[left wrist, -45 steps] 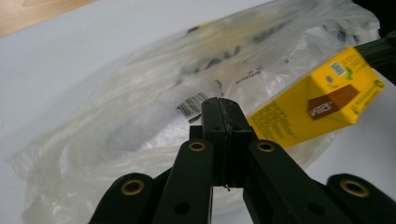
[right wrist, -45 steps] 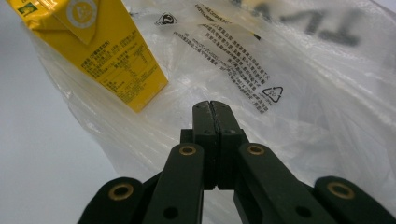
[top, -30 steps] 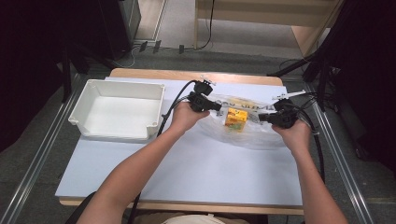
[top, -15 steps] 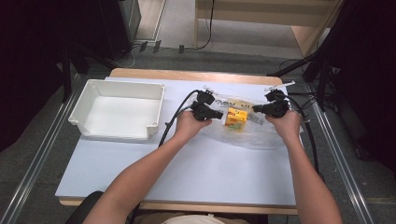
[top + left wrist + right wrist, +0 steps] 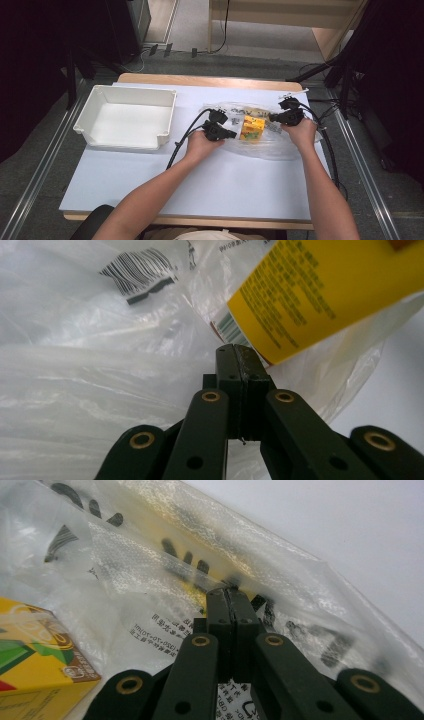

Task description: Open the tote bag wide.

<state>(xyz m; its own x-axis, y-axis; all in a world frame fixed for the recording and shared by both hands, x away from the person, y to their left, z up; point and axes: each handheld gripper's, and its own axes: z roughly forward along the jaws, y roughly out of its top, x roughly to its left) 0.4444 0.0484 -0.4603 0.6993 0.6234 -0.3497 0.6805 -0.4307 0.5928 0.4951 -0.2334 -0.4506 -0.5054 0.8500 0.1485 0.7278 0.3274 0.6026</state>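
Note:
A clear plastic bag [image 5: 280,147] lies on the white table, right of centre, with a yellow carton [image 5: 251,127] inside it. My left gripper [image 5: 233,134] rests at the bag's left end and points right at the carton. My right gripper [image 5: 273,118] is at the carton's right side, pointing left. In the left gripper view the jaws [image 5: 240,352] are shut, tips against the crinkled bag [image 5: 100,365] just below the carton [image 5: 325,290]. In the right gripper view the shut jaws [image 5: 230,594] lie on the printed bag [image 5: 125,570], the carton [image 5: 35,655] at lower left. Whether film is pinched I cannot tell.
An empty white bin [image 5: 100,137] stands at the table's left. Black cables [image 5: 182,142] trail from both grippers across the table [image 5: 225,185] and off its right edge. Metal rails run along both sides of the table.
Both hands have come down onto the bag. The left gripper slid toward the near side of the carton's left; the right gripper moved left, closer to the carton.

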